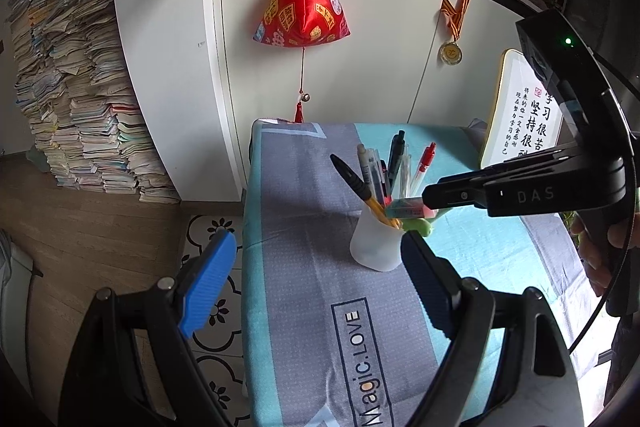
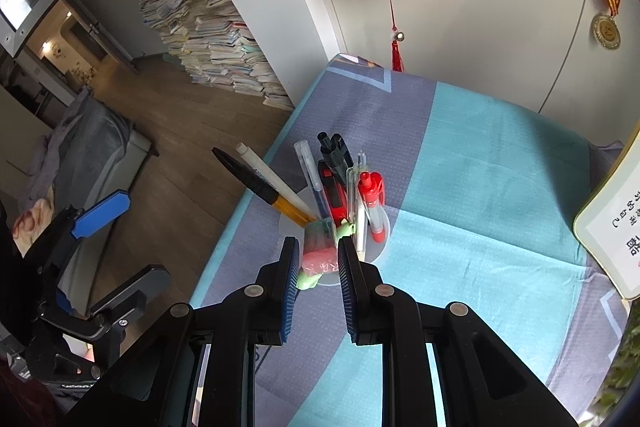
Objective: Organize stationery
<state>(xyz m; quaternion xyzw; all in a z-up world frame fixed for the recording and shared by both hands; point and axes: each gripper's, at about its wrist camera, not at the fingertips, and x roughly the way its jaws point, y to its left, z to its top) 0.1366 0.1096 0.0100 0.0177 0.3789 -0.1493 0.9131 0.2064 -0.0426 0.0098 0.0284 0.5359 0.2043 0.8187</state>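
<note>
A translucent white pen cup (image 1: pixel 376 241) stands on the cloth-covered table (image 1: pixel 304 211) and holds several pens and a yellow pencil. My right gripper (image 2: pixel 319 251) is shut on a pink and green eraser (image 2: pixel 320 247) and holds it over the cup's rim; it shows in the left wrist view (image 1: pixel 428 197) with the eraser (image 1: pixel 408 209) at its tip. My left gripper (image 1: pixel 320 255) is open and empty, just in front of the cup. It also shows at the left of the right wrist view (image 2: pixel 116 235).
A framed calligraphy board (image 1: pixel 520 123) leans at the table's right. A red pyramid ornament (image 1: pixel 302 5) and a medal (image 1: pixel 450 53) hang on the white cabinet behind. Tall book stacks (image 1: pixel 80 87) stand on the floor at left.
</note>
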